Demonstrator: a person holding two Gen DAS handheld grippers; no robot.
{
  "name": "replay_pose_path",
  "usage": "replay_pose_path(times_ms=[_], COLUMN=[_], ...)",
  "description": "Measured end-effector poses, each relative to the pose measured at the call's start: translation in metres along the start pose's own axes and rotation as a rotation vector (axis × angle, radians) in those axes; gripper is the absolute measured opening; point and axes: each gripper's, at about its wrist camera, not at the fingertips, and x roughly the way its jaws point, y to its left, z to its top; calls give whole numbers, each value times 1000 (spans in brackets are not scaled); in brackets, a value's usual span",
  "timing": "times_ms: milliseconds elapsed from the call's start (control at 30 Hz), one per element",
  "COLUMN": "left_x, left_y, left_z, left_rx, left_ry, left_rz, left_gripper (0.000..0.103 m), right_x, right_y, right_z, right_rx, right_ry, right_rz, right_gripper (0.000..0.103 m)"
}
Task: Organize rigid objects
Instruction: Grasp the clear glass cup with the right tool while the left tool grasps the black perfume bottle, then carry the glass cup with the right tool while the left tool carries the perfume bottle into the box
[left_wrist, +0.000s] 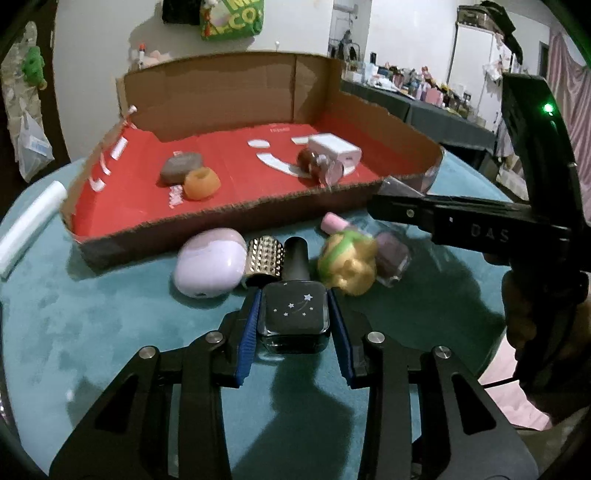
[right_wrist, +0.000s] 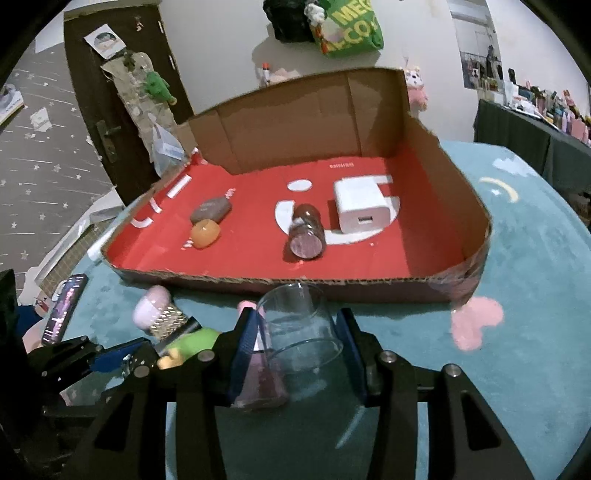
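1. My left gripper (left_wrist: 293, 321) pinches a black bottle (left_wrist: 293, 314) with white stars on its face; the blue pads press its two sides, and its black cap points toward the tray (left_wrist: 166, 225).
2. The bottle sits on the teal table (left_wrist: 110, 332), near the tray's front edge.
3. Just beyond the bottle lies a row of loose things: a lilac case (left_wrist: 210, 267), a studded gold cylinder (left_wrist: 264, 260), a blond doll head (left_wrist: 345, 264) and a purple bottle (left_wrist: 391, 258) with a pink cap.
4. My right gripper (right_wrist: 299, 343) pinches a clear glass (right_wrist: 299, 325) lying on its side, its open mouth turned toward the camera; the blue pads stand against its walls.
5. The glass lies at the middle of the tray's front edge, outside the tray.
6. In the right view the purple bottle (right_wrist: 258, 380) shows through the glass, by the left pad; I cannot tell whether the pad touches it.
7. Inside the tray, on its red floor: a grey pebble-shaped piece (right_wrist: 212, 208) touching an orange ring (right_wrist: 205, 232) toward the left wall, a brown jar (right_wrist: 306, 232) on its side near the middle, and a white charger (right_wrist: 360, 210) just right of the jar.
8. A white roll (left_wrist: 29, 225) lies at the table's left edge, outside the tray.
9. A phone (right_wrist: 64, 308) lies at the table's near-left edge in the right view.
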Motion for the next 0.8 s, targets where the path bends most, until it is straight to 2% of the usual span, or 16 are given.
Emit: replay_pose_path(times_ms=[300,800], left_x=[-19,-25], left_y=[19,32], left_z=[13,30], left_rx=[-43,-65], left_ry=[-57,-88], left_rz=[12,24], left_gripper=[34,34], right_x=[-23,-25], right_y=[19,33], right_z=[11,24], right_rx=[-43,-83], right_ry=[-59,-76], right_rz=[41,59], right_gripper=[47,47])
